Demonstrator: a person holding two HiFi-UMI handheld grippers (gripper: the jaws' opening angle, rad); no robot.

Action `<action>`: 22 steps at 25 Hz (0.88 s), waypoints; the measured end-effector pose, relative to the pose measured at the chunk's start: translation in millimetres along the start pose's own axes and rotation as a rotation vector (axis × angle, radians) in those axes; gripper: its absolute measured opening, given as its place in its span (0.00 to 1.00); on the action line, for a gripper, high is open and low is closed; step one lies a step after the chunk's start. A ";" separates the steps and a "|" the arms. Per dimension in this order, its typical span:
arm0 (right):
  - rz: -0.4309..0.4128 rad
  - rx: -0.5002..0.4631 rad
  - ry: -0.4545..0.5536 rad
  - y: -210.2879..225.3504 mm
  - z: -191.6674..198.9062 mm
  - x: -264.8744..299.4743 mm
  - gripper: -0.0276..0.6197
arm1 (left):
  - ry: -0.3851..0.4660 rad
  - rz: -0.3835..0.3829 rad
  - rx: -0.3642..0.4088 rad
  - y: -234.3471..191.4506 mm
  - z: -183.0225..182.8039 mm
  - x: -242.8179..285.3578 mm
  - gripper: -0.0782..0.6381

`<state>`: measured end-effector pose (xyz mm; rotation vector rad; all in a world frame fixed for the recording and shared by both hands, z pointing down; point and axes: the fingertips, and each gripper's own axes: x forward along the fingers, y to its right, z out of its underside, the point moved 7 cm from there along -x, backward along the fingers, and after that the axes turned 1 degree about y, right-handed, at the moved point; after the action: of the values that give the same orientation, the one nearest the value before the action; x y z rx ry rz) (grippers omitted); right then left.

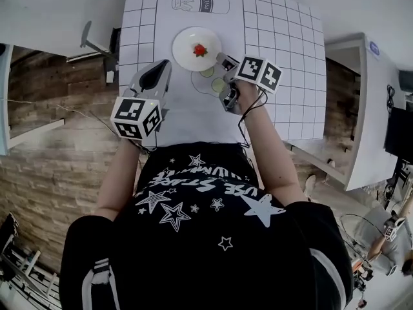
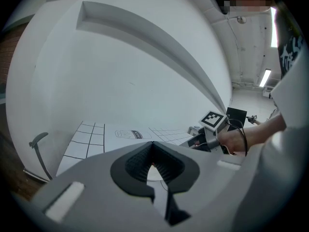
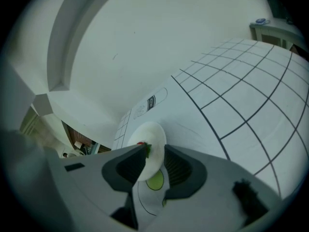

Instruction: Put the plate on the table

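A white plate (image 1: 188, 51) holding a strawberry (image 1: 201, 50) lies flat on the white gridded table mat (image 1: 284, 57), below a printed milk bottle drawing (image 1: 200, 4). My right gripper (image 1: 224, 79) is just right of the plate, open, one fingertip close to the rim and nothing held. In the right gripper view the plate (image 3: 153, 137) and strawberry (image 3: 141, 144) show beyond the open right gripper (image 3: 154, 156). My left gripper (image 1: 158, 70) hovers left of the plate, shut and empty. In its own view the left gripper (image 2: 153, 146) has its tips together.
Green printed circles (image 1: 207, 73) mark the mat beside the plate, under the right gripper. A grey clamp arm (image 1: 95, 42) sticks out at the table's left edge. A white counter (image 1: 364, 108) stands to the right. Wood flooring surrounds the table.
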<state>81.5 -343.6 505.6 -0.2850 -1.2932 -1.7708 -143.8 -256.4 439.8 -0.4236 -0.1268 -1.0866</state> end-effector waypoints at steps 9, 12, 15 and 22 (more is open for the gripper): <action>-0.108 -0.066 0.176 -28.6 2.9 -49.2 0.22 | 0.033 0.029 0.012 18.4 -8.6 -16.9 0.12; -0.113 -0.122 0.256 -37.9 -2.6 -60.8 0.14 | 0.040 0.044 0.017 18.4 -16.4 -12.5 0.12; -0.114 -0.188 0.324 -47.5 1.3 -79.1 0.10 | 0.034 0.066 0.026 23.3 -18.5 -15.9 0.12; -0.163 -0.166 0.404 -49.0 40.1 -121.7 0.10 | -0.042 0.049 0.013 35.9 4.7 -43.2 0.12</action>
<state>101.4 -243.5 414.0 0.0894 -0.9032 -1.9535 -132.1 -204.5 421.2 -0.4355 -0.1601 -1.0285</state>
